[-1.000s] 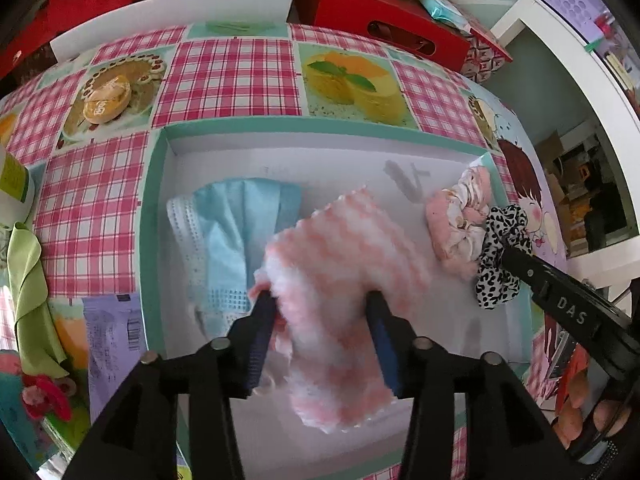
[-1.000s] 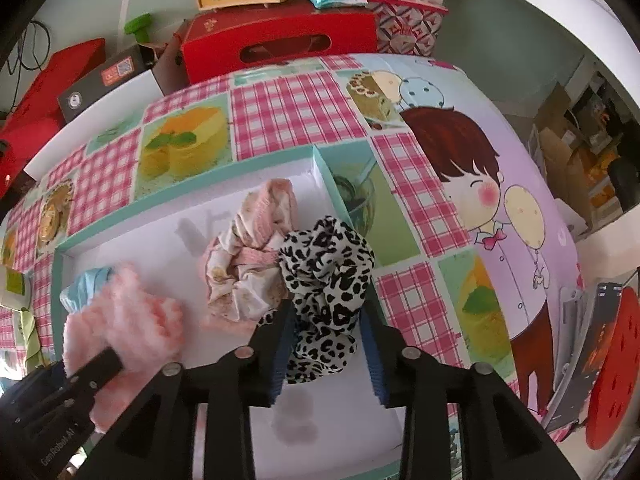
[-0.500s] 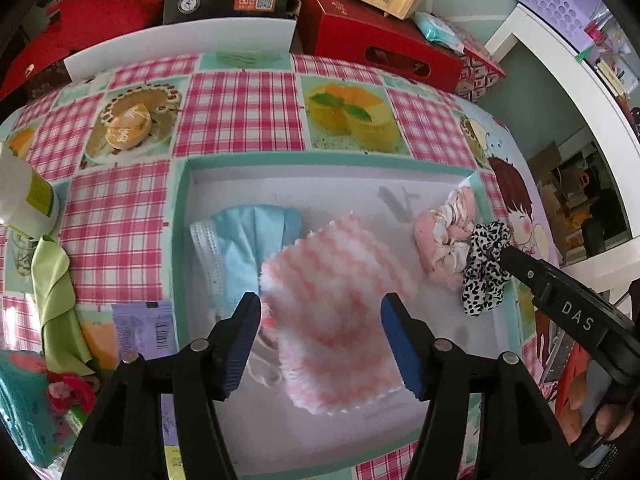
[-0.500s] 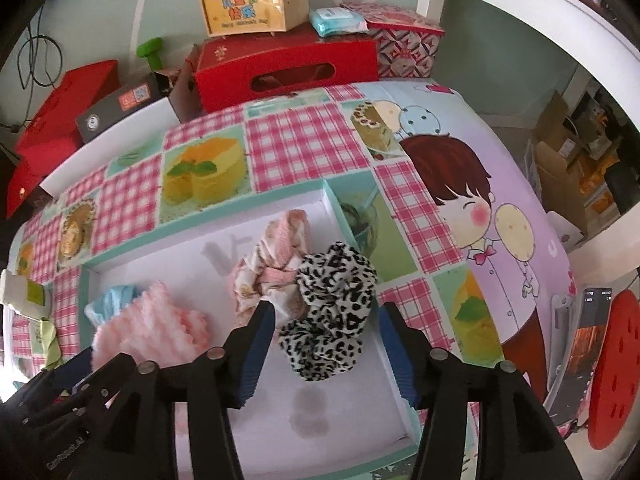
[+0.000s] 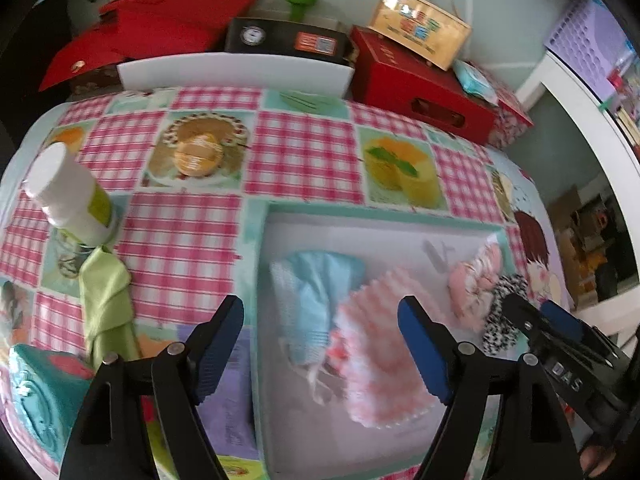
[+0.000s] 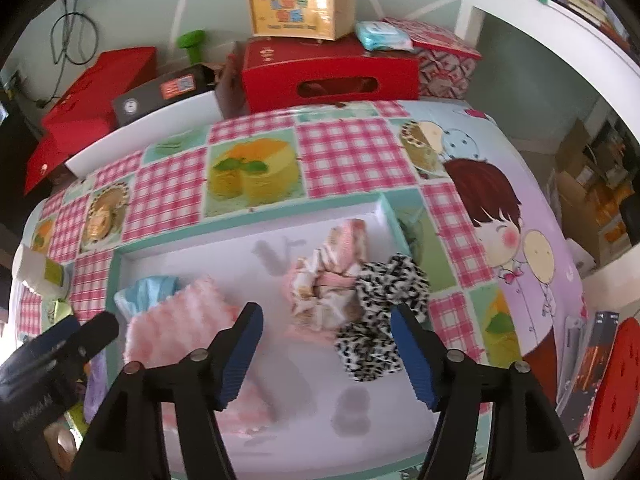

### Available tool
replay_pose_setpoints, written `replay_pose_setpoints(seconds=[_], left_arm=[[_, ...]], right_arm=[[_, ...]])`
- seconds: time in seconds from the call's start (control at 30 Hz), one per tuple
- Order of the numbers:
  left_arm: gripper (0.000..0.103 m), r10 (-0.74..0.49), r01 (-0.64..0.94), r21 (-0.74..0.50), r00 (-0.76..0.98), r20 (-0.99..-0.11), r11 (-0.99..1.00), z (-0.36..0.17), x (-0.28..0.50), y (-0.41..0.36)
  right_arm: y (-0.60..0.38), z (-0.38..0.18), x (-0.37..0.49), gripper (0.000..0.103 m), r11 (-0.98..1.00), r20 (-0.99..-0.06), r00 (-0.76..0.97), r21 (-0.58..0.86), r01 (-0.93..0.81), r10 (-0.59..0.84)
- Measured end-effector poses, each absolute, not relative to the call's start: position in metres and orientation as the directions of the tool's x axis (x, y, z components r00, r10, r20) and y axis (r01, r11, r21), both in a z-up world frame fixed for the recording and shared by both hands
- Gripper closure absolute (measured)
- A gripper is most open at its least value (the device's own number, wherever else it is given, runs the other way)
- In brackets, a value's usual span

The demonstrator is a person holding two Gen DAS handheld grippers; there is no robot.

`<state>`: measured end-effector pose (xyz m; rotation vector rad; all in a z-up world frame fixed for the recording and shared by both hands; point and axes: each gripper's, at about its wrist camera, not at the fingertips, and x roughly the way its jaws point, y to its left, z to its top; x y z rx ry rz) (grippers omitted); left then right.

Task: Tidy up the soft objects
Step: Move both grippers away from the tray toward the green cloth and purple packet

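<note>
Release step: the left gripper [image 5: 320,344] and right gripper [image 6: 326,344] are both opening, nothing between their pads. The pink cloth [image 5: 376,352] and leopard scrunchie [image 6: 380,316] lie in the tray [image 6: 248,222] on the desk. Next move, likely: fetch the green cloth [image 5: 106,300] outside.

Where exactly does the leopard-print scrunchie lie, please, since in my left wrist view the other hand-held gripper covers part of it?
Observer: The leopard-print scrunchie lies inside the white tray, near its right wall.
Operator: Is it gripped?
Observer: No. The right hand-held gripper has its jaws opening, and the scrunchie lies loose on the tray floor.
Operator: Does it touch anything?
Observer: It rests against the pink floral scrunchie.
</note>
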<state>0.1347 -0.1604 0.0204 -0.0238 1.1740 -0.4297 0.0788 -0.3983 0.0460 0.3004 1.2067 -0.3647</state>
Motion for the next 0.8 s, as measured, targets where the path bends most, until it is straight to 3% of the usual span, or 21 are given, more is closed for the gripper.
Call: replay_pose_setpoints(seconds=[0.13,0.37,0.43,0.5,0.8], left_arm=[[0.023,-0.303,0.272,-0.214,0.345,-0.888,0.938,0.024,0.144,-0.142],[0.023,-0.274,0.198,-0.209,0.4,-0.875,0.958,0.039,0.156,-0.099],[0.023,-0.274,0.168,-0.223,0.413,-0.869,0.96,0.043,0.16,-0.084],[0.023,-0.267,0.135,-0.232,0.428,-0.863,0.963,0.045,0.164,-0.068],[0.023,-0.232,-0.036,-0.282,0.472,-0.85,0.959,0.044,0.177,0.006]], right_arm=[[-0.388,0.051,0.082,0.023,0.914,-0.937,0.338,0.053,0.403,-0.095],[-0.367,0.054,0.089,0.021,0.932,-0.929,0.366,0.078,0.353,-0.061],[-0.363,0.055,0.091,0.011,0.936,-0.926,0.375,0.09,0.339,-0.047],[-0.358,0.057,0.093,0.007,0.94,-0.921,0.388,0.099,0.325,-0.037],[-0.334,0.06,0.101,0.001,0.952,-0.905,0.426,0.138,0.273,0.009]])
